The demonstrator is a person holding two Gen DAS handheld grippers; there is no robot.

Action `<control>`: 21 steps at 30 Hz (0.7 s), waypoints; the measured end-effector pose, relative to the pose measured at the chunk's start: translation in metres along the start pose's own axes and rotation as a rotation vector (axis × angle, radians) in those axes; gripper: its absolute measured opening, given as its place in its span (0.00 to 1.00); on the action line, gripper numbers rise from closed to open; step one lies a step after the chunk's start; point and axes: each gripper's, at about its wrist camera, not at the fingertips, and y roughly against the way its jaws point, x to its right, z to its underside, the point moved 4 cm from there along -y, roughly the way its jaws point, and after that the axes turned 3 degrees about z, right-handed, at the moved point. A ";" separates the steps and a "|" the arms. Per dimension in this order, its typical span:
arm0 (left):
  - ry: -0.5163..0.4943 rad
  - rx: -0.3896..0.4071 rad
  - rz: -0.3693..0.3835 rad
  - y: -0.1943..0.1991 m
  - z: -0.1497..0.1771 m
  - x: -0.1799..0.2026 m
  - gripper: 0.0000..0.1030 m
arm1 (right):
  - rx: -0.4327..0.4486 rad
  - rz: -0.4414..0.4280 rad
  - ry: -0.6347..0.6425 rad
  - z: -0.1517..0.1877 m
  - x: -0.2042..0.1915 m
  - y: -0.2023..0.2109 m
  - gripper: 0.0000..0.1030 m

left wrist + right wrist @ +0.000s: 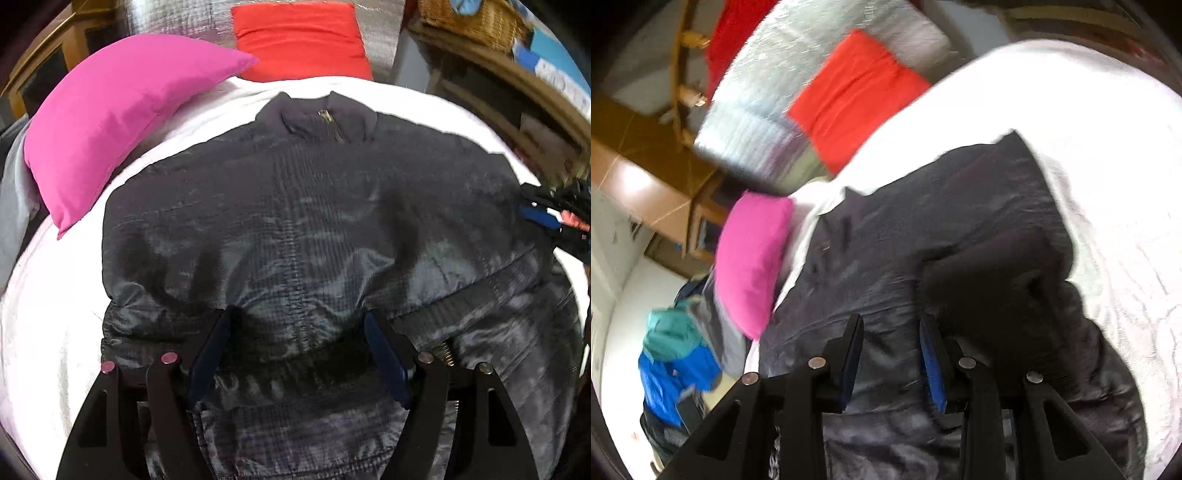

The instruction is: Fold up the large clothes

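Dark shiny jacket [295, 229] lies flat on the white bed [48, 314], filling the middle of both frames. The left gripper [299, 332] has wide jaws over the hem. The right gripper [892, 332] has narrow jaws, holding nothing yet. Each should pinch one layer, then lift together.

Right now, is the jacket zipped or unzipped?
Zipped. In the left wrist view the jacket lies front-up on the white sheet, its front closed, with the zipper pull up at the collar.
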 end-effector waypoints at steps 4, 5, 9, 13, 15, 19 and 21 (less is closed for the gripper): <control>0.002 0.008 -0.001 0.003 -0.002 0.001 0.74 | -0.003 -0.030 -0.037 -0.005 0.004 0.002 0.26; 0.012 0.010 0.005 0.005 -0.003 -0.001 0.74 | 0.021 -0.050 -0.038 -0.007 0.003 0.009 0.26; 0.043 0.057 -0.017 0.021 -0.009 -0.015 0.74 | 0.090 -0.025 -0.060 -0.018 0.011 0.027 0.28; 0.103 0.081 -0.046 0.032 -0.010 -0.043 0.74 | 0.009 0.017 -0.111 -0.019 0.033 0.009 0.26; 0.140 0.039 -0.070 0.023 -0.006 -0.055 0.74 | 0.006 0.012 -0.114 -0.019 0.033 0.008 0.26; 0.171 -0.005 -0.066 0.014 0.000 -0.063 0.74 | 0.061 -0.014 -0.101 -0.022 0.023 0.024 0.28; 0.153 0.012 -0.081 0.020 -0.002 -0.062 0.74 | 0.069 0.010 -0.077 -0.022 0.022 0.025 0.28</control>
